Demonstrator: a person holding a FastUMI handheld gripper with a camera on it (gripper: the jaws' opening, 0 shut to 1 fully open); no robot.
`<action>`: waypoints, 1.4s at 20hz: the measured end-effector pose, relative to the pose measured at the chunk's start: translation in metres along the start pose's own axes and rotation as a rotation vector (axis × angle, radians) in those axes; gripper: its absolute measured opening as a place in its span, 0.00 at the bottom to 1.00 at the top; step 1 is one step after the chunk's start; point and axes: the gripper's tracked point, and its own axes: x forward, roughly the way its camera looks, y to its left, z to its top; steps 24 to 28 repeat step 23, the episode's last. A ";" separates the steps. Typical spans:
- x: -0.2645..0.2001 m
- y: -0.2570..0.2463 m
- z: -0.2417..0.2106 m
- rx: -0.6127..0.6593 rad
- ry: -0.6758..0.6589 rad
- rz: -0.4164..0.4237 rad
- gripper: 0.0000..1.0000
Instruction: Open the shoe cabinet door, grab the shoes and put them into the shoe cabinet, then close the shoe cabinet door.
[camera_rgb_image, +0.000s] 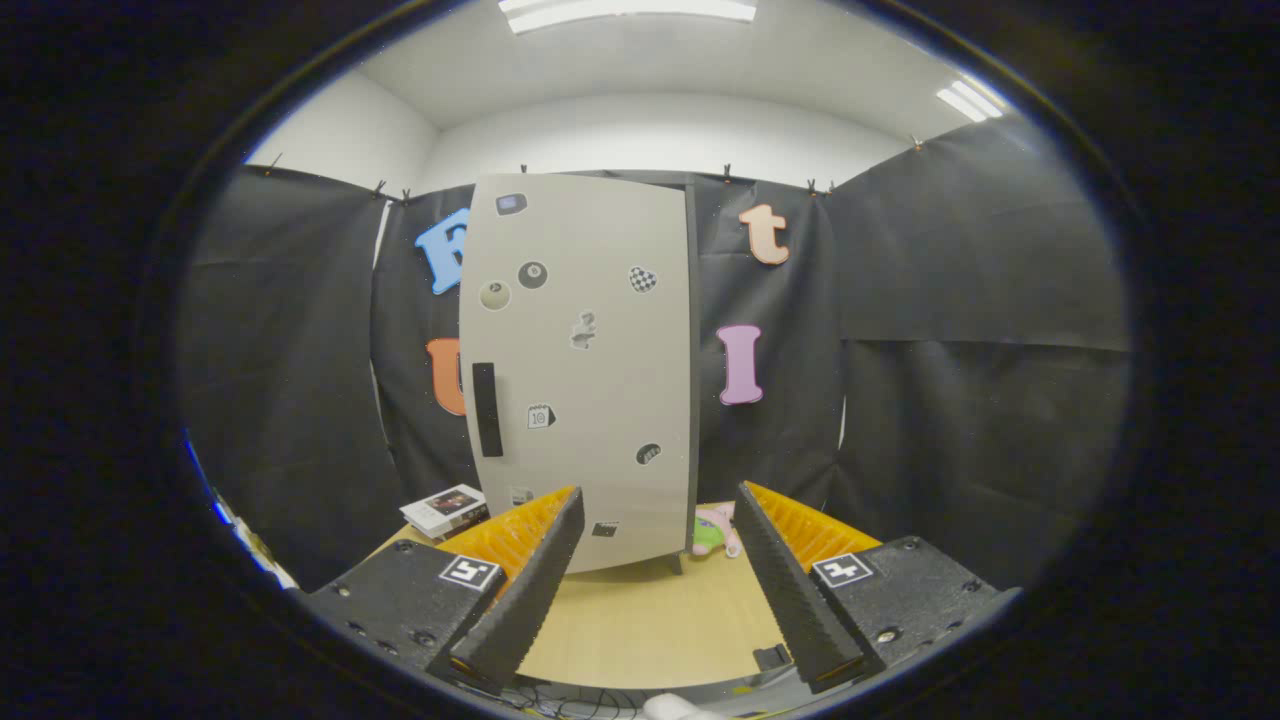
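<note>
Both jaws wide apart, empty, facing shoe cabinet (585, 370).

Pale grey shoe cabinet door (585, 370) with black handle (487, 409), light wooden table (650, 620), pink-and-green toy (714, 532).

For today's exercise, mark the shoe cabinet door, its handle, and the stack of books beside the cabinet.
shoe cabinet door (590, 340): gripper view, middle of the closed panel.
handle (487, 408): gripper view, mid-length of the dark bar.
stack of books (446, 508): gripper view, top cover.
</note>
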 end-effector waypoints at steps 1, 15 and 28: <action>0.000 0.000 0.000 -0.001 0.000 -0.001 0.98; -0.006 0.004 -0.007 0.001 0.007 0.013 0.99; -0.006 0.012 -0.012 -0.007 0.011 0.026 0.99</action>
